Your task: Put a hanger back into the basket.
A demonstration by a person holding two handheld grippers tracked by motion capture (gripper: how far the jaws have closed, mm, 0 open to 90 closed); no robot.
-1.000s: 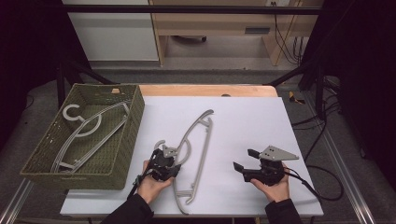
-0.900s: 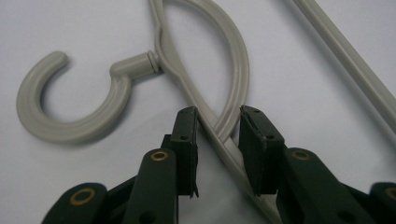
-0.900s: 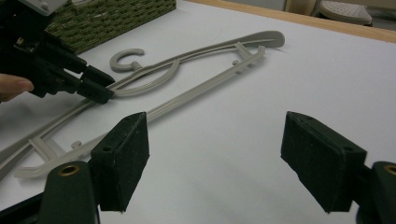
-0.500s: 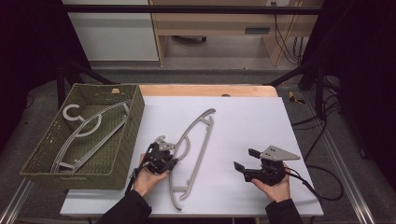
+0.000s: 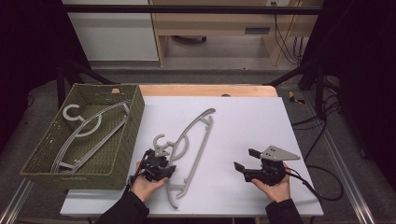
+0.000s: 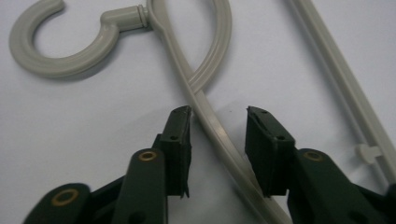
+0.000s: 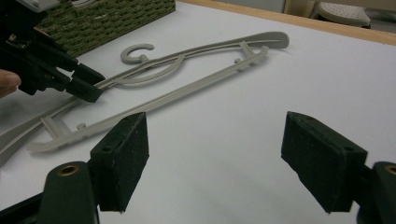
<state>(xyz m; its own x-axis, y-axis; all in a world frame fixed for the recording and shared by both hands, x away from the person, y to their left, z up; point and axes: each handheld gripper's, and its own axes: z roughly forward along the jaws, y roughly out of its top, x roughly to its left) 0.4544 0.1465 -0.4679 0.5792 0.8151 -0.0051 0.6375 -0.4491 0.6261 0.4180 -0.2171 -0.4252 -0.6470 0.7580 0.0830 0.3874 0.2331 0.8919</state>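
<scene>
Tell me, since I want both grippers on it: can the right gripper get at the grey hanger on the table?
Probably yes. The right gripper stands open beside the grey hanger, with only bare white table between them; the left gripper straddles its arm near the hook.

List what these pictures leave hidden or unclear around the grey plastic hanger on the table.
- Left gripper view: the grey plastic hanger arm lies between the jaws; contact with the pads is unclear, and the picture's edges crop the hanger.
- High view: the left gripper covers that stretch.
- High view: the green woven basket wall hides part of its hanger.
</scene>
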